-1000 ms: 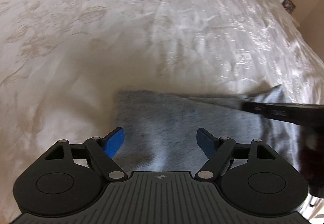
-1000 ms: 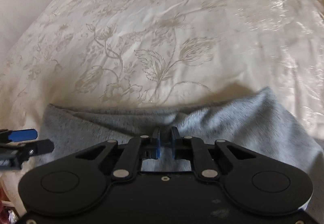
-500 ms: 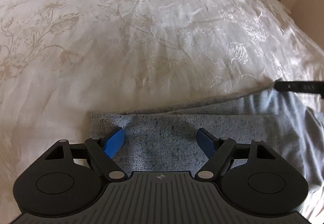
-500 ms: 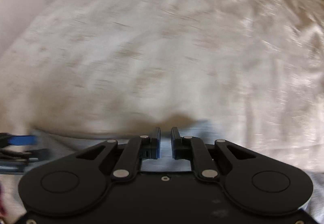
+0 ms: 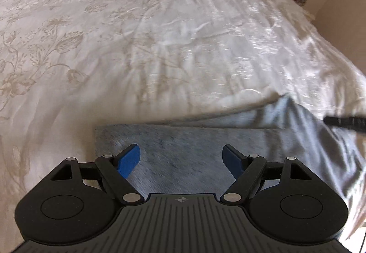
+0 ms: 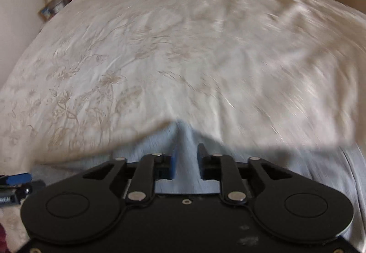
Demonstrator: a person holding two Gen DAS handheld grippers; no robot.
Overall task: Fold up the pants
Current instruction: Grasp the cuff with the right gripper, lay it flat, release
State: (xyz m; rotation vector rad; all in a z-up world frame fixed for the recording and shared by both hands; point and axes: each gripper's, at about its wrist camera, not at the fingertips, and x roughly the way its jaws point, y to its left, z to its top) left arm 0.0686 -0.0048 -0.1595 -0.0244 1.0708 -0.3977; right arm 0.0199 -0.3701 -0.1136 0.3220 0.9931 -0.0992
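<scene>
I held the left gripper (image 5: 180, 159) wide and empty over the grey pants (image 5: 183, 152) lying at the near edge of the bedspread (image 5: 160, 47), while my right gripper (image 6: 186, 161) was opening around a soft, limp ridge best pinched at a folded edge.

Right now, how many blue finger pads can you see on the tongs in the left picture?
2. One bright blue pad sits left, one darker blue pad sits right, both over the grey pants. The other tongs' pads are hidden there.
</scene>
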